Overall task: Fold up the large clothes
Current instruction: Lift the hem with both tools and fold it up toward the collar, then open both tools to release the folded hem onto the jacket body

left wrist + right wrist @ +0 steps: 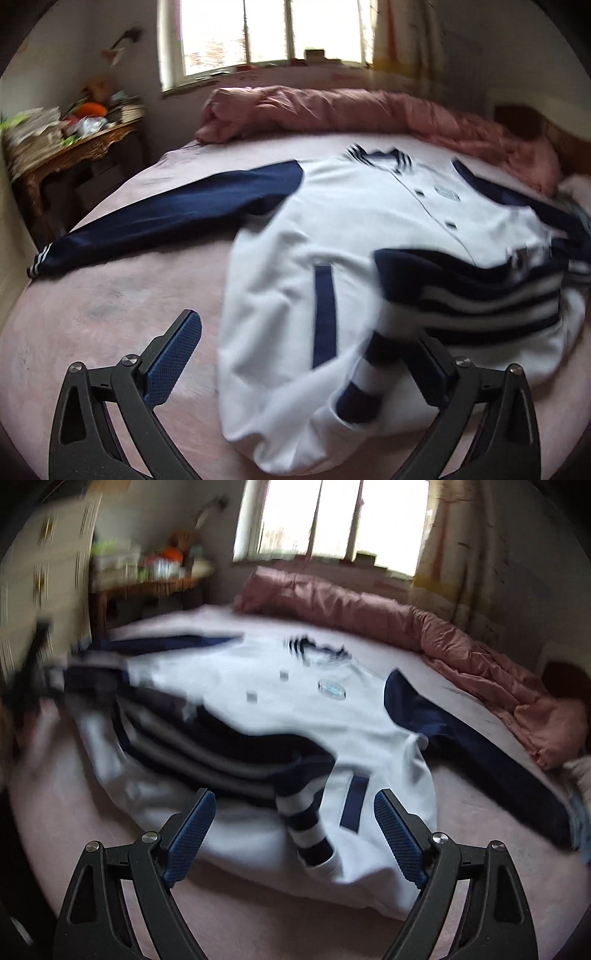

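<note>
A white jacket [354, 236] with navy sleeves lies face up on the pink bed sheet [110, 317]. One navy sleeve [166, 218] stretches out to the left. A navy striped piece [480, 291] lies folded across the jacket's lower front. My left gripper [306, 354] is open and empty, just above the jacket's hem. In the right wrist view the jacket [295, 709] shows blurred, with its other sleeve [472, 753] stretched to the right. My right gripper [295, 823] is open and empty above the striped cuff [310, 830] near the hem.
A rumpled pink duvet [369, 114] lies along the far side of the bed under the window [266, 33]. A cluttered wooden table [70, 140] stands at the far left. A white cabinet [40, 590] stands at the left in the right wrist view.
</note>
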A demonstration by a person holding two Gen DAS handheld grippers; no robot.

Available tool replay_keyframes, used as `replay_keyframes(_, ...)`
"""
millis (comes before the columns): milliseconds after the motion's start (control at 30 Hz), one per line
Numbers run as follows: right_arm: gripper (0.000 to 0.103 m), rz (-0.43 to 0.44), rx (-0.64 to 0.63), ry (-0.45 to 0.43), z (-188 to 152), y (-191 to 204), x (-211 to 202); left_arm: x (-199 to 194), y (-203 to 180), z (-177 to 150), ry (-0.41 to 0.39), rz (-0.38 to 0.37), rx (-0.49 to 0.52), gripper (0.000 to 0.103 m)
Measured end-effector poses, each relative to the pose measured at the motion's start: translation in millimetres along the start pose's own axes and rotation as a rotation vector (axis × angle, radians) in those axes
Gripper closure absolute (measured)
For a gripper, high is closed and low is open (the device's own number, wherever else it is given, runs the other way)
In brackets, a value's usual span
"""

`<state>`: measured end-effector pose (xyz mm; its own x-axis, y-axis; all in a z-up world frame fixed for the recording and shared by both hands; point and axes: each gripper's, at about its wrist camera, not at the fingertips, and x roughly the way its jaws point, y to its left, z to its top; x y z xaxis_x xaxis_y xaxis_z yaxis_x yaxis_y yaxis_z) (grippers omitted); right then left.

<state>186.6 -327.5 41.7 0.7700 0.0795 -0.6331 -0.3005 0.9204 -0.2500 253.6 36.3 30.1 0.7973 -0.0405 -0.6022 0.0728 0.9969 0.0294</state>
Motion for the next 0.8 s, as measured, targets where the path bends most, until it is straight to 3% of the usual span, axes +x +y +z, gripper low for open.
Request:
replay_keyframes(167, 0.015, -0.041, 0.13, 0.1, -4, -15, 25, -4, 2, -1, -0.008, 0.01, -0.014, 0.016)
replay_keyframes(233, 0.034, -0.065, 0.173, 0.085, -6, -27, 22, -3, -3, -1, -0.01, -0.016, 0.012, 0.017)
replay_keyframes(300, 0.086, 0.002, 0.244, 0.077, -8, -40, 20, 2, -7, -4, 0.045, -0.124, 0.02, 0.018)
replay_keyframes(333, 0.09, 0.038, 0.292, 0.072, -9, -47, 19, 6, -7, -5, 0.074, -0.158, 0.012, 0.042)
replay_keyframes(367, 0.09, 0.039, 0.334, 0.05, -10, -53, 17, 10, -8, -7, 0.095, -0.163, 0.004, 0.088)
replay_keyframes(400, 0.092, 0.001, 0.357, 0.024, -10, -58, 12, 10, -10, -7, 0.103, -0.169, 0.008, 0.094)
replay_keyframes(467, 0.092, -0.021, 0.384, -0.026, -7, -68, 1, -12, -12, -2, -0.005, -0.161, 0.017, 0.094)
replay_keyframes(533, 0.092, 0.031, 0.436, -0.086, -5, -77, -14, -37, -16, 6, -0.099, -0.135, 0.046, 0.094)
replay_keyframes(600, 0.092, 0.006, 0.439, -0.112, -3, -82, -21, -45, -12, 13, -0.124, -0.133, 0.023, 0.092)
replay_keyframes(667, 0.092, -0.013, 0.441, -0.077, 0, -85, -8, -27, 1, 19, -0.055, -0.154, -0.029, 0.081)
replay_keyframes(800, 0.092, 0.0, 0.462, 0.063, -2, -82, 41, 33, 11, 14, 0.156, -0.107, -0.084, 0.08)
